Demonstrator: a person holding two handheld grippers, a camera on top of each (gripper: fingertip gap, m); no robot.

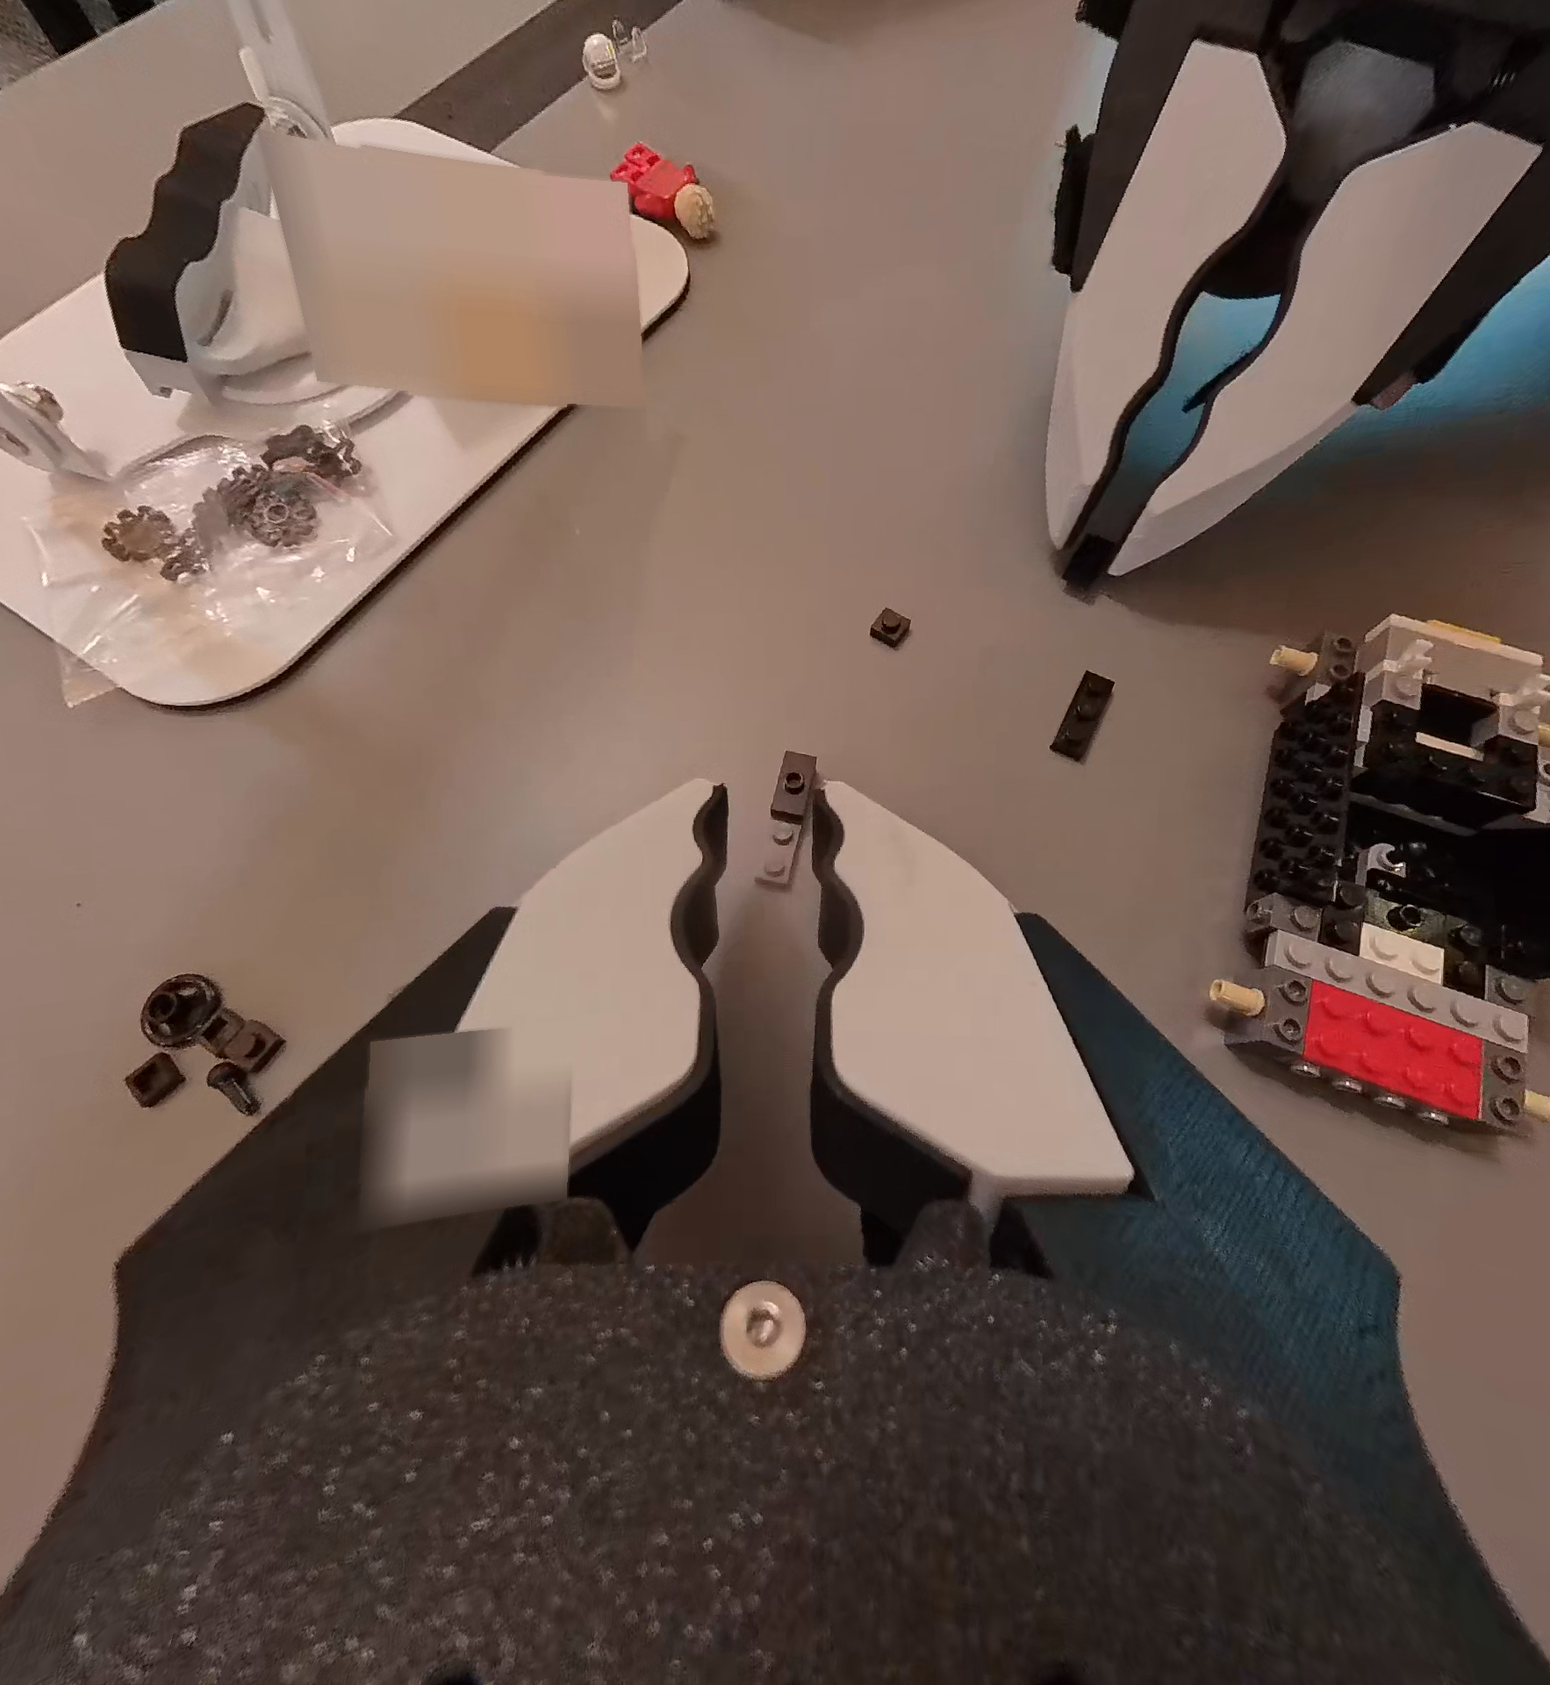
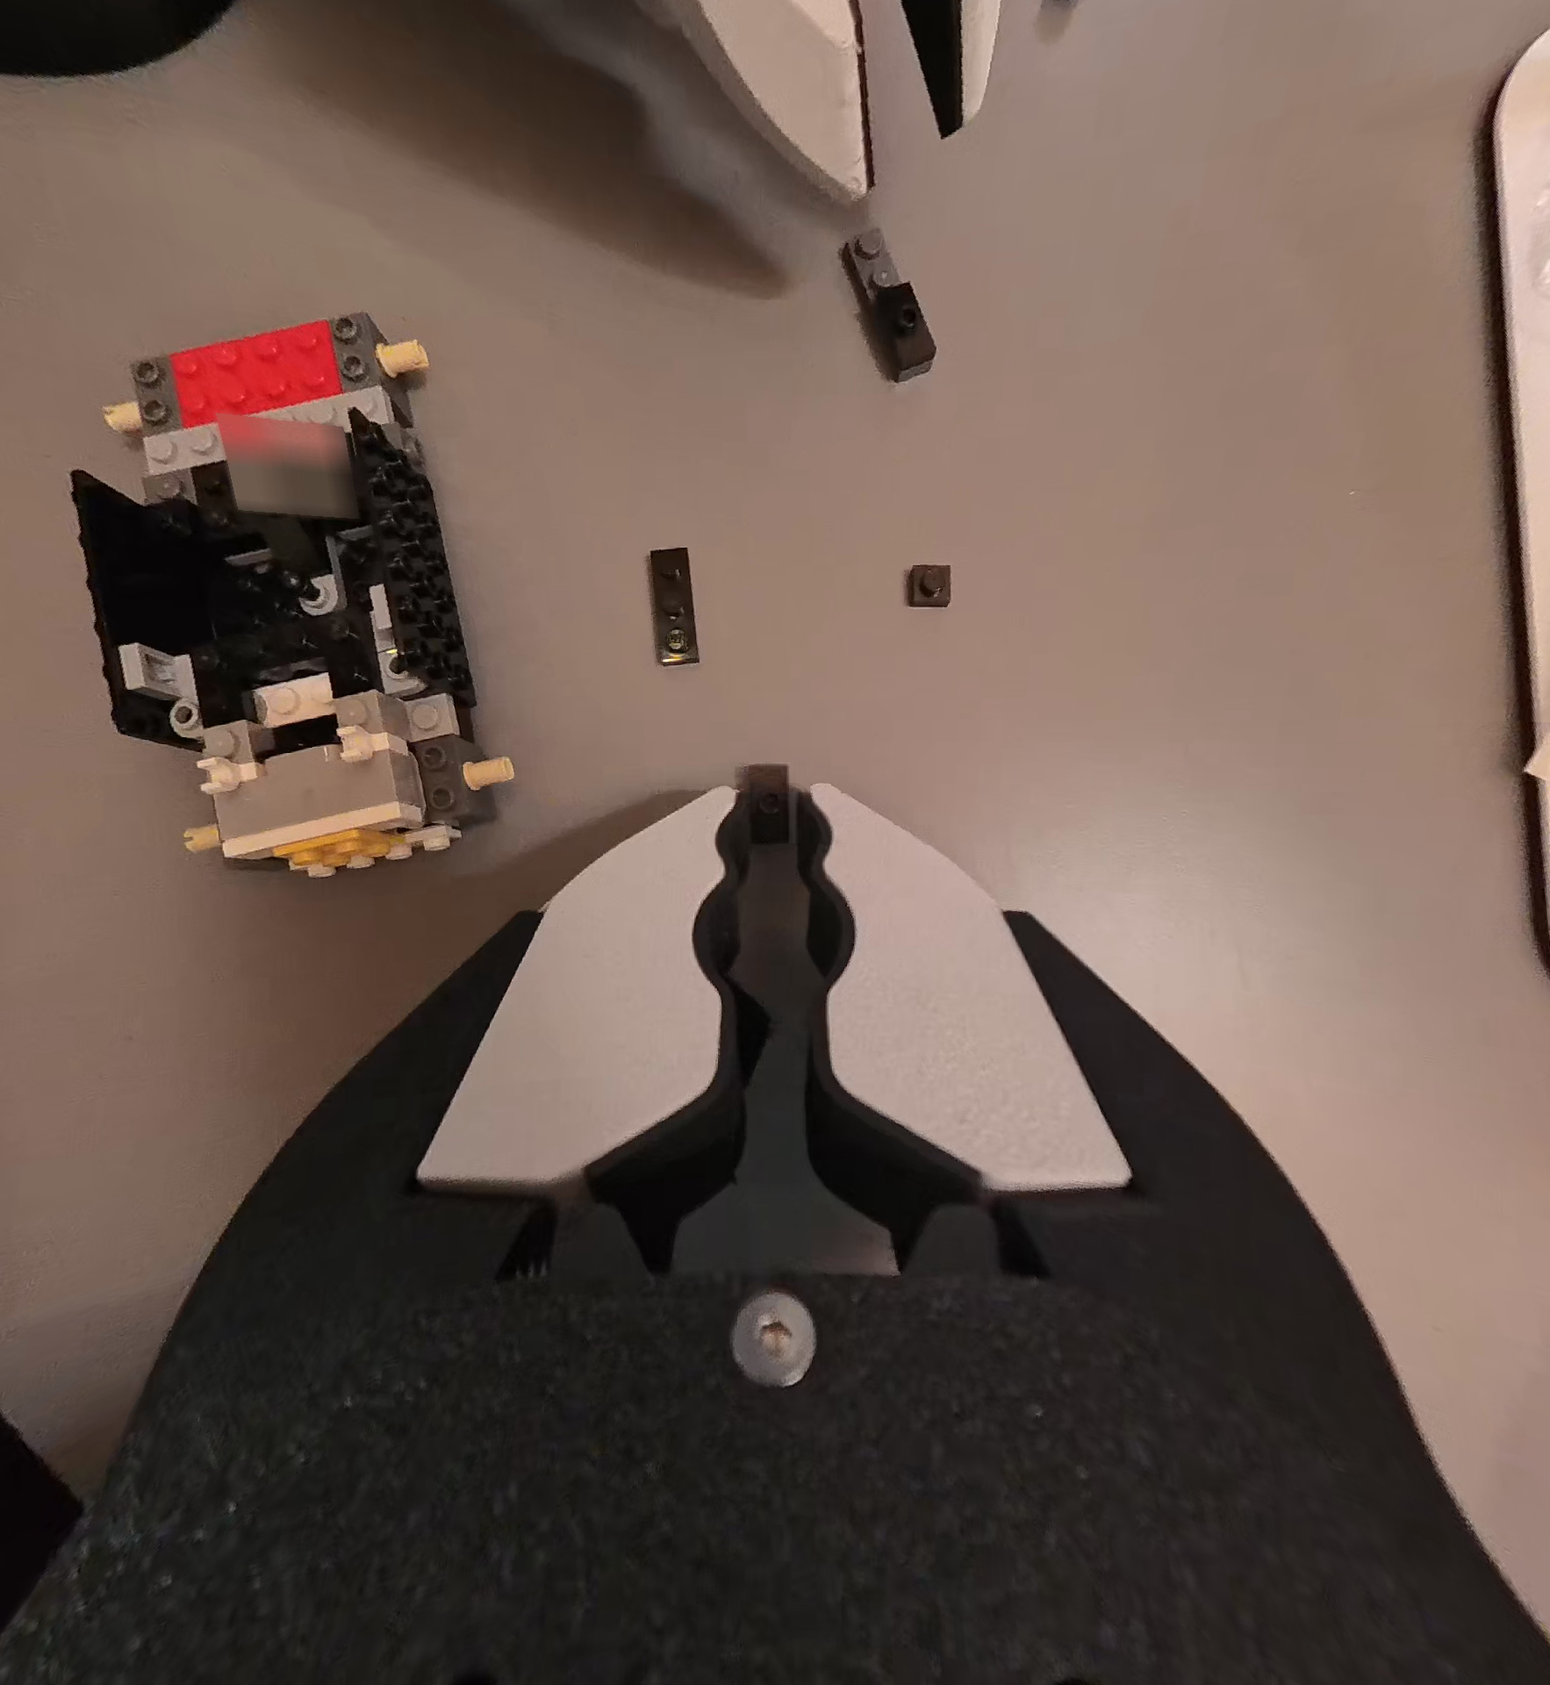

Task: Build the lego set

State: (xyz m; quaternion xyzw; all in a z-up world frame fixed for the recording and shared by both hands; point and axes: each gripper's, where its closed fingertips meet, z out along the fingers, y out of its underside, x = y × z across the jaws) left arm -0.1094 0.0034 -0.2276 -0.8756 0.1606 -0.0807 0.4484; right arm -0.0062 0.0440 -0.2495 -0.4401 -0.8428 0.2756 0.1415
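The grey tabletop [image 2: 1209,638] lies mostly bare around the half-built car [image 2: 288,593], the landmark here. In the right wrist view, open room stretches to the car's right as far as the white board [image 2: 1537,547] at the edge, broken only by a black strip [image 2: 673,606] near the car and a small square plate [image 2: 927,585] farther right.

The left hand-held gripper [image 1: 773,802] is narrowly open around a grey-and-black piece [image 1: 787,816] lying on the tabletop well left of the car; its right fingertip [image 1: 831,798] looks to touch it.

The right hand-held gripper [image 2: 769,801] is nearly closed, pinching a small black piece [image 2: 769,807] at its tips, just right of the car's yellow end.
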